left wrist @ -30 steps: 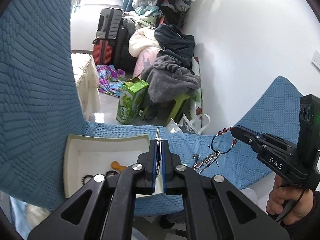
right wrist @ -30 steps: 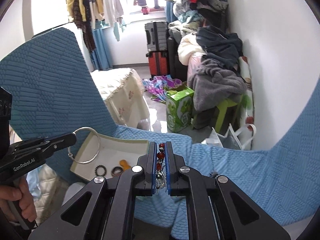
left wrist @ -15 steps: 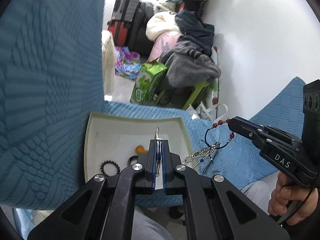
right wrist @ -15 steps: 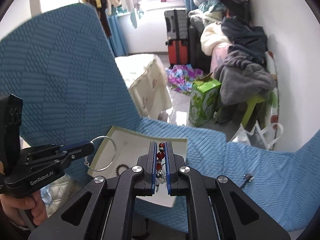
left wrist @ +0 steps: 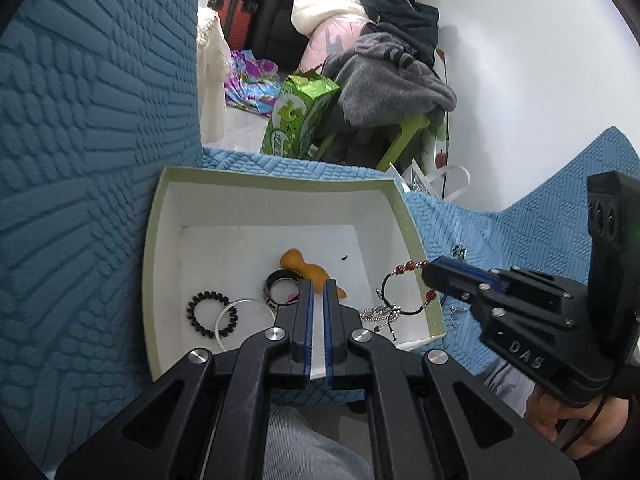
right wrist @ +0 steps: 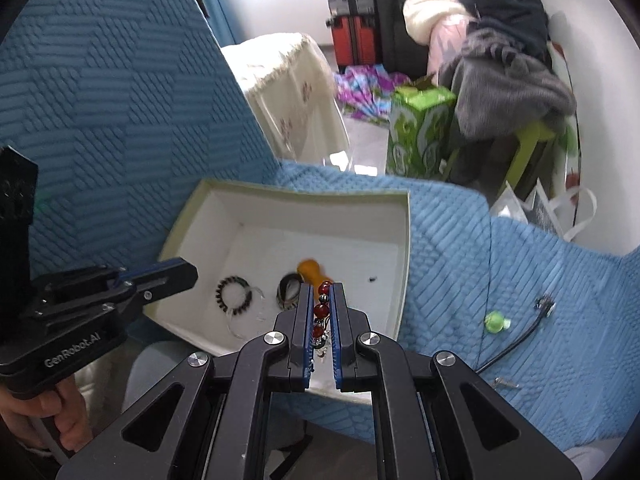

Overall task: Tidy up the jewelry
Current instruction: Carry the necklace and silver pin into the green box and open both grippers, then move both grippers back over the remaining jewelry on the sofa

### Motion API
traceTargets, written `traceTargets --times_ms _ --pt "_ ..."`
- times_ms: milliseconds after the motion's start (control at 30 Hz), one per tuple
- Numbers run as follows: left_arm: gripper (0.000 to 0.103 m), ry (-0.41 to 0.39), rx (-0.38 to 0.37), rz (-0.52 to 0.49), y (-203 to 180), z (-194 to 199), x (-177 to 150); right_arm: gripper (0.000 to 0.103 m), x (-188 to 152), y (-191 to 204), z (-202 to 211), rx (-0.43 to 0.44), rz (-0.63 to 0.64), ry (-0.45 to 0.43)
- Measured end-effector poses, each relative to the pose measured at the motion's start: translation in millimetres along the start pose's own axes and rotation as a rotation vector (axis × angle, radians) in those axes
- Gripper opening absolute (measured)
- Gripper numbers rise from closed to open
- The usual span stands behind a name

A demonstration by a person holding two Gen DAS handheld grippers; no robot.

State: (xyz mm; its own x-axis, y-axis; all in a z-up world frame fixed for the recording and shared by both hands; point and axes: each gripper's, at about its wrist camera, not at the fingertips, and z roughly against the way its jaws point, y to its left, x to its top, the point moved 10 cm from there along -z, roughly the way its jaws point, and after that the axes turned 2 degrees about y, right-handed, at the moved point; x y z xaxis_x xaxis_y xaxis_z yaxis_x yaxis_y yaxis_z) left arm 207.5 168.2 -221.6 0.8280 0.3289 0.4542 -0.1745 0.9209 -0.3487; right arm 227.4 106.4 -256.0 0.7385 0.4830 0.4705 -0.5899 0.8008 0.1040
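Observation:
A white box (left wrist: 280,196) (right wrist: 403,240) sits on the blue quilted cover. In it lie a clear ring bangle (left wrist: 240,312), a black beaded hair tie (left wrist: 210,314), a dark ring (left wrist: 280,286) and an orange piece (left wrist: 308,270). My left gripper (left wrist: 317,292) is slightly open and empty, above the box. My right gripper (right wrist: 322,300) is shut on a red-beaded bracelet (right wrist: 320,311) with silver charms (left wrist: 378,314), hanging over the box's right part (left wrist: 404,292).
On the cover right of the box lie a green bead (right wrist: 495,321), a black cord (right wrist: 516,340) and a small metal piece (right wrist: 505,383). Beyond are a green carton (left wrist: 300,120), piled clothes (left wrist: 392,76) and suitcases (right wrist: 352,12).
My left gripper has let go of the clear ring bangle, which now lies in the box. Both grippers have moved down toward the box; the bracelet hangs over it.

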Motion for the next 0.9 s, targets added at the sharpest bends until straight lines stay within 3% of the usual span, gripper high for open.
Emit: traceTargets --times_ms 300,900 --pt "0.004 -0.007 0.000 0.008 -2.0 -1.9 8.6 0.008 -3.2 -4.2 -3.5 0.031 -0.023 0.020" --pt "0.004 -0.150 0.019 -0.046 -57.6 71.7 17.4 0.009 23.1 -3.9 113.7 0.046 0.023 -0.206"
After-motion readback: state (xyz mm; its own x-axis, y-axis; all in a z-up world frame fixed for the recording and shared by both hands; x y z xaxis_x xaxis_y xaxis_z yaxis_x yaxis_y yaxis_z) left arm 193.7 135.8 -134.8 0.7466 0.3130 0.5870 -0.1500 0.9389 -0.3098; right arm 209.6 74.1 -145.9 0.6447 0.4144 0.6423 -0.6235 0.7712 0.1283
